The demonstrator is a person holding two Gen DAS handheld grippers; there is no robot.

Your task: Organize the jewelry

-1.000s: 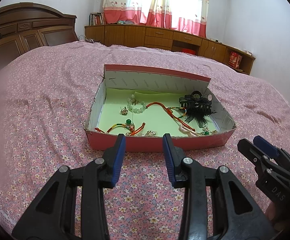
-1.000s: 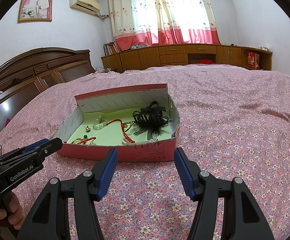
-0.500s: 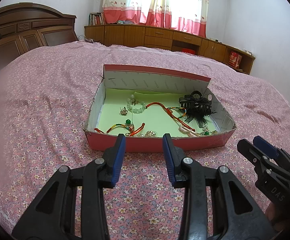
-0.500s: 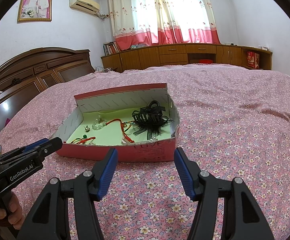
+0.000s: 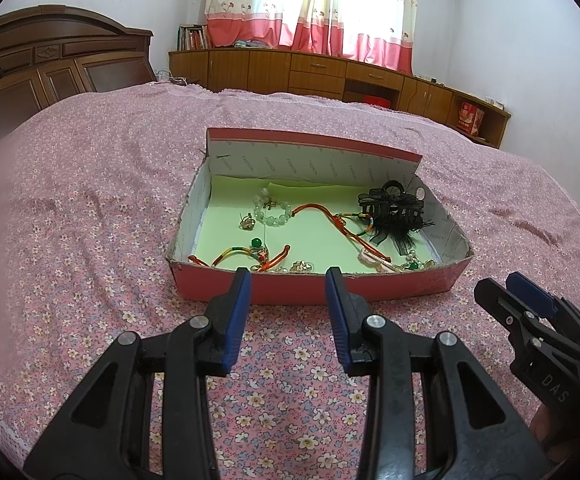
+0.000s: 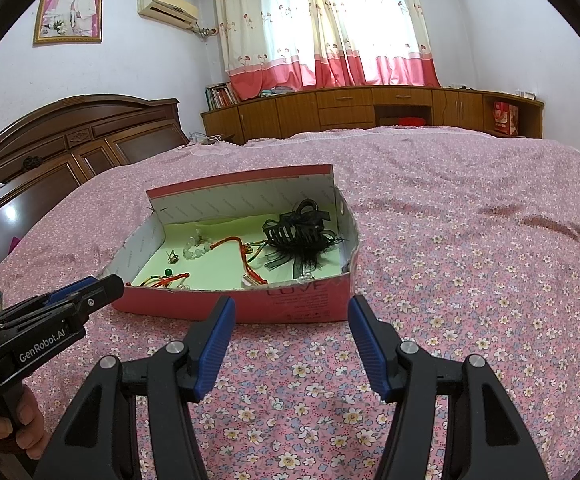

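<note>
A shallow red box with a green floor lies on the bed. Inside are a black feathered hair claw, a pale bead bracelet, a red cord bracelet, a multicolour cord with a green bead and small earrings. My left gripper is open and empty, just short of the box's near wall. My right gripper is open and empty, also short of the near wall.
The bed has a pink floral cover. A dark wooden headboard stands at the left. Low wooden cabinets run along the far wall under the curtains.
</note>
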